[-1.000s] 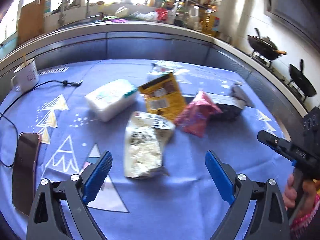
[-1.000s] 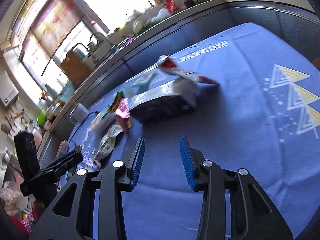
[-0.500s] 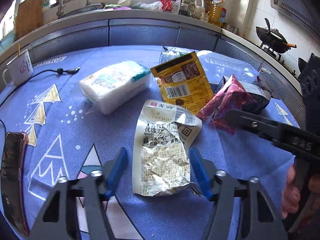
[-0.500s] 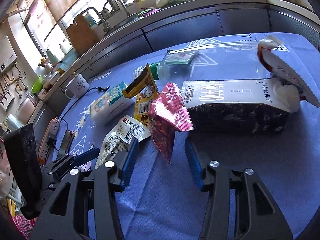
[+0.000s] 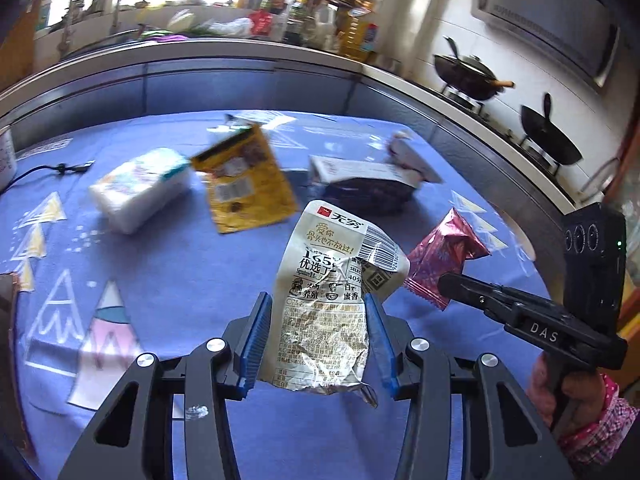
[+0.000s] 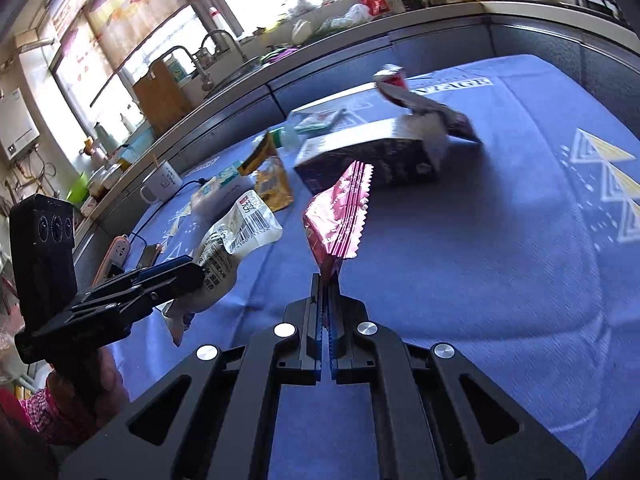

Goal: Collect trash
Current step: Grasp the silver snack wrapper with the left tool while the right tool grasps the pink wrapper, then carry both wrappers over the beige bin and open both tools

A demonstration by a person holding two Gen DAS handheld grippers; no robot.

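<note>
Both wrappers have left the blue tablecloth (image 5: 192,264) since half a second ago, when the left fingers merely straddled the silver packet and the right jaws stood apart before the pink one. Now the left gripper (image 5: 318,340) has its blue pads pressed against either side of the crumpled silver snack packet (image 5: 332,292), which stands upright between them with its barcode corner folded over at the top; the right wrist view shows the same packet (image 6: 236,240) hanging clear of the cloth. The right gripper (image 6: 326,312) has its jaws shut tight on the bottom corner of the pink foil wrapper (image 6: 340,216), which rises tilted above the fingertips; from the left wrist view that wrapper (image 5: 444,256) hangs just to the right of the silver packet, close beside it but apart. Taking the dark milk carton (image 5: 368,188) lying on its side as landmark: a yellow pouch (image 5: 244,184) lies flat to its left, a white tissue pack (image 5: 140,188) further left again, and a torn red-and-white wrapper (image 6: 416,100) rests against the carton's far end. A white mug (image 6: 160,184) and a black cable (image 5: 48,170) sit well left of the carton near the cloth's edge, with a phone (image 6: 148,254) nearer the person.
</note>
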